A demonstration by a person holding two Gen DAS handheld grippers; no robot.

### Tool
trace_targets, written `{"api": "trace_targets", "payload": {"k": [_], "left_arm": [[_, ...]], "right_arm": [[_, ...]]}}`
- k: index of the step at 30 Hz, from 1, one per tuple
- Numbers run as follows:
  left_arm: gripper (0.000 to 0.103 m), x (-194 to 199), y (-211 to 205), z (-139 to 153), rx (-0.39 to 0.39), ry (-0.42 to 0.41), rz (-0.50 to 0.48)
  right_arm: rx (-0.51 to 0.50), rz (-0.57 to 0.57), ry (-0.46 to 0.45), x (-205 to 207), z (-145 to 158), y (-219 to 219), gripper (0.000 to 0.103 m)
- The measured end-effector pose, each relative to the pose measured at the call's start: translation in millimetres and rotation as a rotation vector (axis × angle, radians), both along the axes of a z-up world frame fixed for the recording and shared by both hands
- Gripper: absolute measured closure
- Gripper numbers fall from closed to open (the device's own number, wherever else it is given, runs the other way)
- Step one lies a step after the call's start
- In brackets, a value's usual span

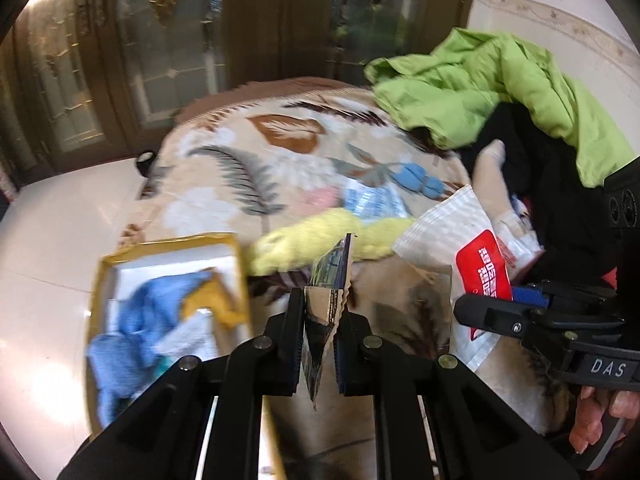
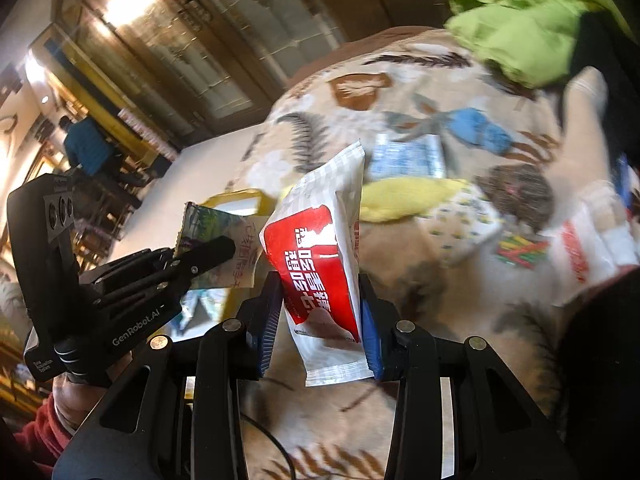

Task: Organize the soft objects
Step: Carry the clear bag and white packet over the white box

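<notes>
My left gripper (image 1: 320, 320) is shut on a small foil packet (image 1: 326, 300) and holds it above the bed; it also shows in the right wrist view (image 2: 200, 256). My right gripper (image 2: 320, 320) is shut on a white and red snack bag (image 2: 324, 264), held upright over the leaf-patterned blanket (image 2: 420, 300); the bag also shows in the left wrist view (image 1: 460, 248). A gold-rimmed box (image 1: 168, 312) at the left holds blue and yellow cloths (image 1: 136, 320). A yellow cloth (image 1: 320, 236) lies on the blanket ahead.
A green jacket (image 1: 500, 92) and black clothes (image 1: 560, 200) are piled at the back right. A blue-white packet (image 1: 376, 200), a blue toy (image 1: 420, 180) and more packets (image 2: 576, 244) lie on the blanket. White floor (image 1: 52, 240) and cabinet doors (image 1: 160, 60) lie beyond.
</notes>
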State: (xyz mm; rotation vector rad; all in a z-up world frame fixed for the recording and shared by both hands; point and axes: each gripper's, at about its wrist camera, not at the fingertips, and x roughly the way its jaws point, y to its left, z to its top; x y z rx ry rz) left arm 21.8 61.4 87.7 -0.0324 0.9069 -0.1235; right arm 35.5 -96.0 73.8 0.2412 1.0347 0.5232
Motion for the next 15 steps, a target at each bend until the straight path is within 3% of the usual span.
{"api": "trace_targets", "payload": {"k": [7, 15], "left_arm": [[0.092, -17, 48, 7, 0.024, -0.01, 0.095], [0.092, -32, 105, -14, 0.004, 0.045, 0.208]], "right_arm": [[0.044, 0.107, 0.004, 2, 10, 60, 0.067], [0.063, 0.207, 0.045, 10, 4, 134, 0.067]]}}
